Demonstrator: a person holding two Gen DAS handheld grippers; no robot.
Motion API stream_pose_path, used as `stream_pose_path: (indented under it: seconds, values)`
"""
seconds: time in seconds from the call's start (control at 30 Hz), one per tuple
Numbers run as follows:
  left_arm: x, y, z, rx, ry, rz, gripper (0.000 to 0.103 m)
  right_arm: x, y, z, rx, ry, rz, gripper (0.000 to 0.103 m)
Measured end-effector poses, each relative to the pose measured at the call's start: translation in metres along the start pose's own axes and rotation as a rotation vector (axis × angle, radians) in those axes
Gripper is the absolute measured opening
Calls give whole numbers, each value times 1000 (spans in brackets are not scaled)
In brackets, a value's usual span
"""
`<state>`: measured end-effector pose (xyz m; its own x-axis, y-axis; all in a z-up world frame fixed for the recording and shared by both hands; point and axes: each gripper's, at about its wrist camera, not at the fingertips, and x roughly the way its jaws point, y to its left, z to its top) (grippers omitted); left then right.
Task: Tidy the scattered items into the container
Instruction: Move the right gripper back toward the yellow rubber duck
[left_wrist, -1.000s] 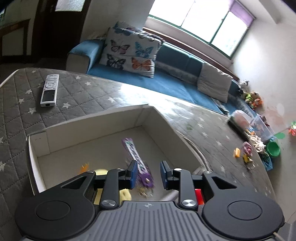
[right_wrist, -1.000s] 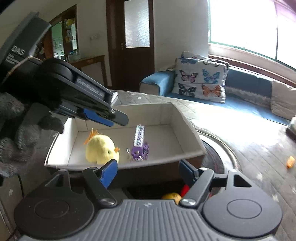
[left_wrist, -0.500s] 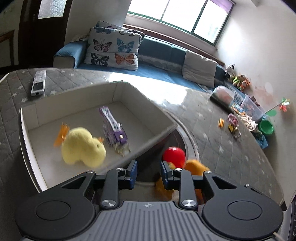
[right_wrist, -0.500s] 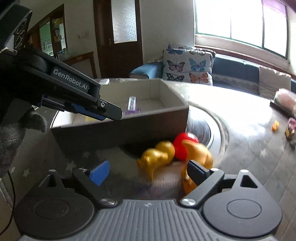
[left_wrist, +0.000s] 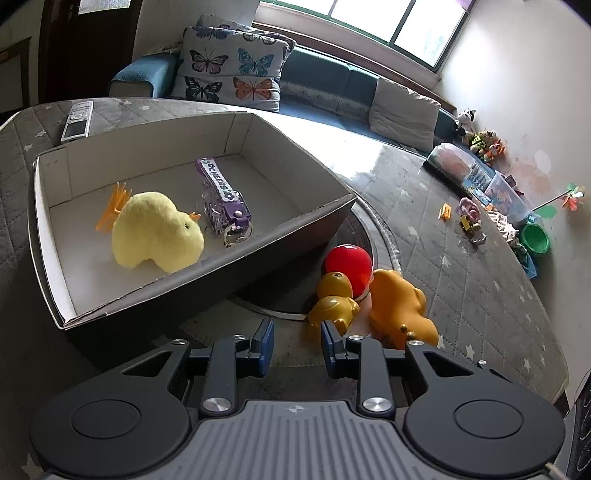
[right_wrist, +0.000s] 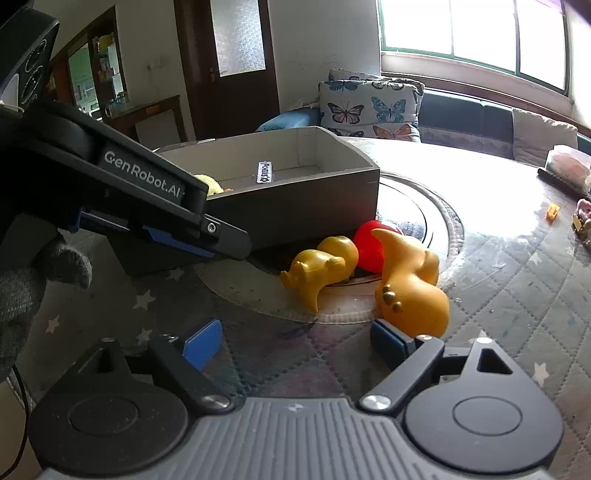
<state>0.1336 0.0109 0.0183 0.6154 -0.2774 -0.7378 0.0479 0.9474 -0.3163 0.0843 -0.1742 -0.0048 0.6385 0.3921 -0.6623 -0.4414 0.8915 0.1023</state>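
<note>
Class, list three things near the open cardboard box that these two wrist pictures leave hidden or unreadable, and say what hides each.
- Yellow plush chick: right wrist view, mostly behind the left gripper.
- Red ball: both views, lower part behind the two golden plastic animal figures.
- Purple keychain strap: lettering too small to read.

A home living room. A blue sofa (left_wrist: 325, 79) with a butterfly-print cushion (left_wrist: 231, 68) stands under a wide window (right_wrist: 472, 33); a dark wooden door (right_wrist: 225, 66) with a frosted pane is beside it. A remote control (left_wrist: 77, 120) lies on the quilted, star-patterned worktop (left_wrist: 461, 277), and plush toys (left_wrist: 484, 142) are heaped in the corner.
</note>
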Motion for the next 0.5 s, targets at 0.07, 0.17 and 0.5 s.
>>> stream_pose_path:
  seconds: [0.07,0.17,0.5]
  values:
    - [1,-1,-1,0,2,-4,30,1,-1,0,9,2,-4,89]
    - [4,-3,-2,3,13,-6,30,2,-2,0,18,3,-11,89]
    - [6,-3,-6,-4,26,2,30,6,-1,3,32,3,-13,85]
